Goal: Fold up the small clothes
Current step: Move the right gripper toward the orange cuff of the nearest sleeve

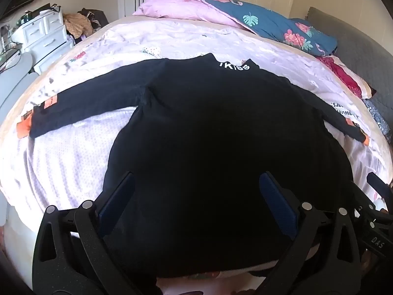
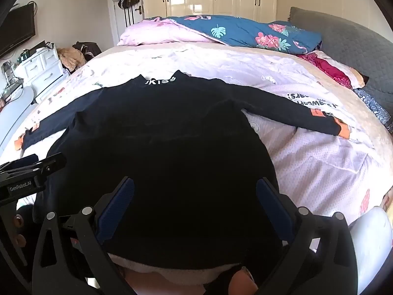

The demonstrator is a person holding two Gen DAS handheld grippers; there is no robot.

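So, folding not started | black long-sleeved top lies flat on bed quilt, both sleeves out | left gripper and right gripper wide apart above hem, seemingly gripping nothing | every fold left.

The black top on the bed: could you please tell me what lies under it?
The black top lies on a pale printed sheet; what it covers is hidden.

Top flat on bed (sleeves spread), pillows behind.
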